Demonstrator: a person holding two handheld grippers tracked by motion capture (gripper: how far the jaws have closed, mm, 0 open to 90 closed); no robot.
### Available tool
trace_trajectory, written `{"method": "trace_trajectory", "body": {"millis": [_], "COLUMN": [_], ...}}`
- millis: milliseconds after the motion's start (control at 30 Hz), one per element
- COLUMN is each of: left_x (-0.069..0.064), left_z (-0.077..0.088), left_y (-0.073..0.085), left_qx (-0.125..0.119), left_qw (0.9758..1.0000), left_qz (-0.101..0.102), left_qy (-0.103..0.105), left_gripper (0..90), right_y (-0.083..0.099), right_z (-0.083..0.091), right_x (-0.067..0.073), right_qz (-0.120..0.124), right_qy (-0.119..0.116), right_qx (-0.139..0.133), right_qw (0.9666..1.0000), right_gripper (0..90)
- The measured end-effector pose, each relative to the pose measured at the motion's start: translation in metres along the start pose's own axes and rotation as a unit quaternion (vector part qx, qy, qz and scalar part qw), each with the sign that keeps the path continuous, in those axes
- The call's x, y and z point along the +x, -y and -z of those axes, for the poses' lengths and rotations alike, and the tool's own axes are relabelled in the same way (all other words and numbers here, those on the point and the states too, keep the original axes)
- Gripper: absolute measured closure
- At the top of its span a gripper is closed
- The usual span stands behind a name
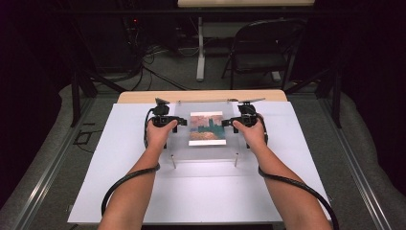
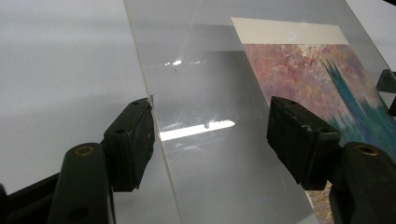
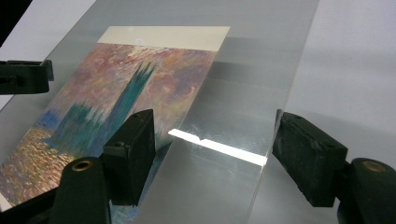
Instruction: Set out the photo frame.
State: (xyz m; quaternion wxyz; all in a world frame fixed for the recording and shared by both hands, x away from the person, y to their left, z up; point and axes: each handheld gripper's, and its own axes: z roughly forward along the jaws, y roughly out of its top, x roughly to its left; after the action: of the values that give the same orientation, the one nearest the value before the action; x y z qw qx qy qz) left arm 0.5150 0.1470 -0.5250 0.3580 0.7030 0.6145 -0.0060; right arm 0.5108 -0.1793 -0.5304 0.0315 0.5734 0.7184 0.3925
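Straddling opposite edges of the clear acrylic sheet [image 1: 206,134] at centre frame, over the painted print [image 1: 207,128]: left gripper [image 1: 178,122] and right gripper [image 1: 226,123], jaws agape, nothing clamped. Likely next: closing evenly, then lifting level.

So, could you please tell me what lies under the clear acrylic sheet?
Under the clear acrylic sheet lies a painted print, plain through it. What the print itself covers on the white board cannot be seen.

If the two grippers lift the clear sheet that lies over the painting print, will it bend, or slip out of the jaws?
The clear sheet probably stays stiff: its edge looks straight and thick. It may slip, since its surface is glossy with sharp glare. The left gripper and right gripper stand at opposite edges, so it should lift level; the print beneath looks loose.
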Motion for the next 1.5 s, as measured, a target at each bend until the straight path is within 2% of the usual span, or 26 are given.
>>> {"method": "trace_trajectory", "body": {"millis": [300,567,800,1233,1400,1433,1500], "left_x": [-0.003,-0.007,-0.009,-0.014,-0.018,-0.022,-0.023], "left_z": [0.008,0.018,0.025,0.04,0.045,0.048,0.052], "left_y": [-0.001,-0.002,-0.001,0.001,0.0,-0.002,-0.003], "left_qx": [-0.006,-0.009,-0.015,-0.025,-0.024,-0.021,-0.022], "left_qw": [1.0,0.9998,0.9997,0.9991,0.9989,0.9987,0.9983], "left_qz": [-0.003,-0.016,-0.017,-0.035,-0.04,-0.046,-0.053], "left_qy": [0.0,-0.002,0.001,0.004,-0.003,-0.009,-0.009], "left_gripper": [36.1,38.7,41.4,44.9,45.6,45.5,45.6], "right_y": [-0.002,-0.003,-0.003,-0.002,-0.002,-0.005,-0.007], "right_z": [0.006,0.015,0.022,0.033,0.037,0.04,0.043], "right_x": [0.006,0.013,0.016,0.025,0.029,0.033,0.037], "right_qz": [0.01,0.026,0.032,0.054,0.064,0.069,0.076], "right_qy": [0.006,0.013,0.015,0.022,0.025,0.036,0.043], "right_qx": [-0.004,-0.014,-0.018,-0.029,-0.032,-0.024,-0.018], "right_qw": [0.9999,0.9995,0.9992,0.9979,0.9971,0.9967,0.996], "right_gripper": [30.0,30.9,32.1,32.1,32.1,32.0,32.0]}}
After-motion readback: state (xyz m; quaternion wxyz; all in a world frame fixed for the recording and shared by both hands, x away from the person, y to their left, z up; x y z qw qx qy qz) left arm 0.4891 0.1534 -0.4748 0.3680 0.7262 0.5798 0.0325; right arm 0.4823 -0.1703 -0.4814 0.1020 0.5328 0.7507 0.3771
